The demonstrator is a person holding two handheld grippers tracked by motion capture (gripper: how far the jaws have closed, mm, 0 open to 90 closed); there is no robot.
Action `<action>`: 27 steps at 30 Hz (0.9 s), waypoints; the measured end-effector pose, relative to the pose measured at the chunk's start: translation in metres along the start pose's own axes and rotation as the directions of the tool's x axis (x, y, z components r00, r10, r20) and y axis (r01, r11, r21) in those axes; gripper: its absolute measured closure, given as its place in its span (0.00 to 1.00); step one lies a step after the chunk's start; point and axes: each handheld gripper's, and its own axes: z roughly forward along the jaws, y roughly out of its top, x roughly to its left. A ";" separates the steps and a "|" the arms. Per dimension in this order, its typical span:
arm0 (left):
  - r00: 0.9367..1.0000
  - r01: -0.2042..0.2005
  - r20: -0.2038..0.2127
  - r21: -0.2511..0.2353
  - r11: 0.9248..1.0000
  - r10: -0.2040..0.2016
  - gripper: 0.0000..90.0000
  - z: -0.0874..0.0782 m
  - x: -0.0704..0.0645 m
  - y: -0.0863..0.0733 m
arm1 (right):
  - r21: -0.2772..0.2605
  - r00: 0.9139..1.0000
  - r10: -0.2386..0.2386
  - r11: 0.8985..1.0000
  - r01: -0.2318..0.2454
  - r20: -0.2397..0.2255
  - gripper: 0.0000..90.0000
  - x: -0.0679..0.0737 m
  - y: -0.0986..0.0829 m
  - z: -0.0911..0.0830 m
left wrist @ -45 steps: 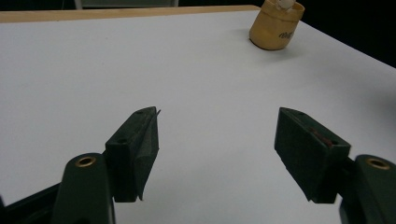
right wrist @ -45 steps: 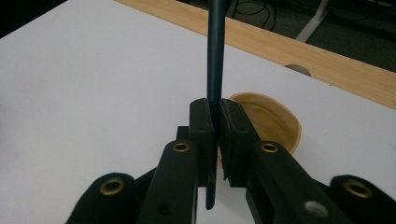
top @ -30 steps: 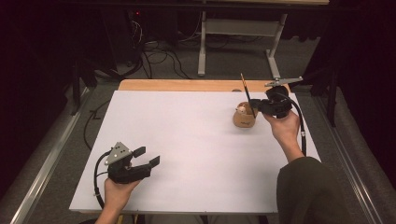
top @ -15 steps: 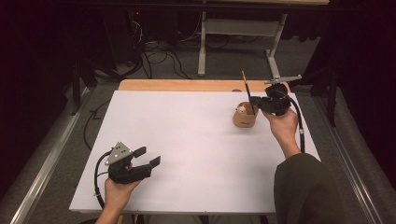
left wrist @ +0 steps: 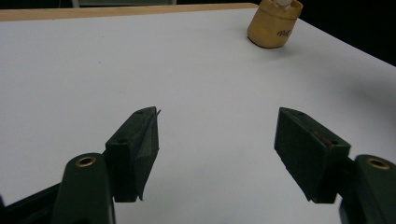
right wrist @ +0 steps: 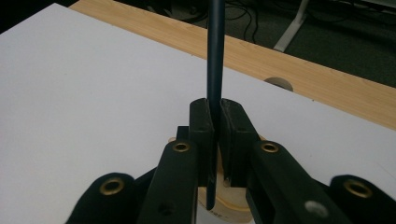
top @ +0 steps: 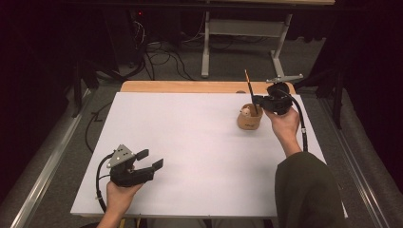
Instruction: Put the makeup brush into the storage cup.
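1. The right gripper [top: 259,100] is clamped on a dark pencil [right wrist: 215,56], held upright directly above the tan wooden cup [top: 249,118].
2. The left gripper [top: 148,159] rests jaws apart over the white desk [top: 190,137], the cup far ahead.

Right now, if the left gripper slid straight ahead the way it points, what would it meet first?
Mostly bare white table. The left gripper, jaws open, aims across it; the tan cup stands far off, right of its line, so it would probably pass clear, though depth is hard to judge.
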 end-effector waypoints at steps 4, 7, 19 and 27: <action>1.000 -0.003 -0.001 0.001 1.000 0.003 0.35 0.000 0.000 0.000 | 0.001 1.000 0.011 1.000 -0.011 0.008 0.96 -0.002 -0.001 0.003; 1.000 -0.001 -0.002 -0.001 1.000 0.001 0.35 0.000 0.000 0.000 | 0.000 1.000 0.013 1.000 -0.013 0.013 0.96 -0.003 -0.002 0.005; 1.000 -0.002 -0.001 -0.001 1.000 0.002 0.35 -0.001 -0.001 0.000 | 0.012 1.000 0.013 1.000 -0.013 0.028 0.96 -0.005 -0.004 0.013; 1.000 -0.005 0.001 0.000 1.000 0.005 0.35 0.000 -0.001 0.000 | 0.021 0.999 0.004 1.000 -0.005 0.036 0.96 -0.004 -0.005 0.018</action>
